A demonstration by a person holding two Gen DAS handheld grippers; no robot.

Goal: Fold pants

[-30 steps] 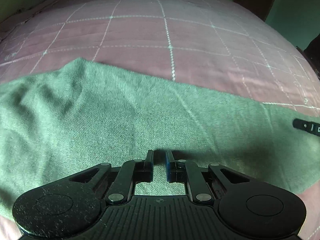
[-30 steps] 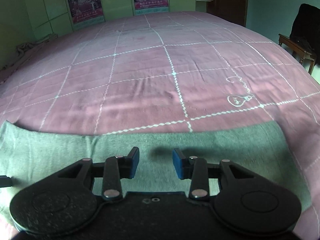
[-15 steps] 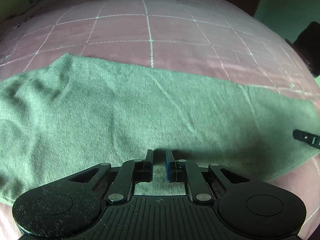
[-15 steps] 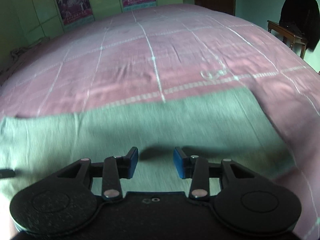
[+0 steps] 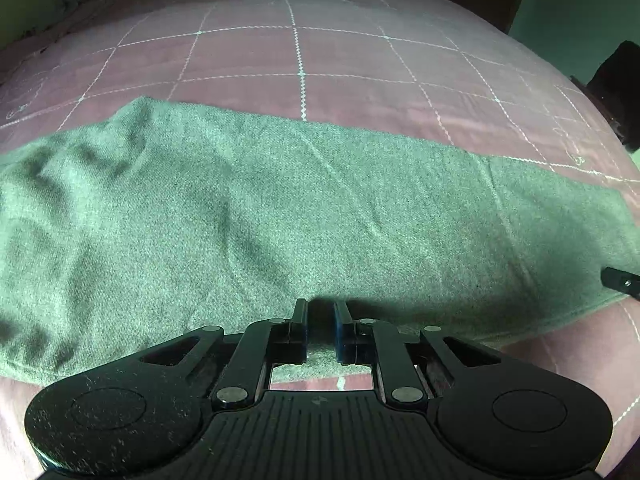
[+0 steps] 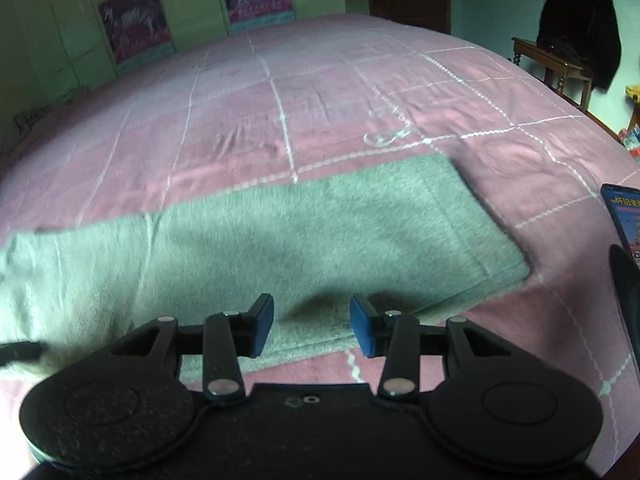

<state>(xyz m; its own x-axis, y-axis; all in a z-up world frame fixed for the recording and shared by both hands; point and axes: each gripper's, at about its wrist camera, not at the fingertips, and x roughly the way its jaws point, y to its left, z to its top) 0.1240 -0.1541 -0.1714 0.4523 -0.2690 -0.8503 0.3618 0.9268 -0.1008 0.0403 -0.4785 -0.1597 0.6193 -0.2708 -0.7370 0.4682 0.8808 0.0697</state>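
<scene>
Left wrist view, pants: green pants [image 5: 280,216] spread flat in a long band across the pink quilted bed [image 5: 320,52], wider and rumpled toward the left, narrowing toward the hem at right; probably already doubled leg on leg, hence the single strip.
Left wrist view, left claw: left claw [image 5: 320,322] hovering above the near edge of the cloth, pads nearly pressed together with only a slit between, nothing pinched; likely poised over mid-length to serve as the fold line.
Left wrist view, other tool: tip of the right claw poking in at the right edge, above the hem end.
Right wrist view, pants: hem end of the pants [image 6: 320,240] lying flat, stitched cuff toward the right, corner close to the bed's side.
Right wrist view, right claw: right claw [image 6: 312,322] spread, jaws just been widening, empty, above the near edge by the cuff; seemingly readied to take the hem for carrying over.
Right wrist view, surroundings: phone [image 6: 624,216] on the bed at far right, well clear of the cloth; wooden chair [image 6: 560,64] with dark clothing beyond.
</scene>
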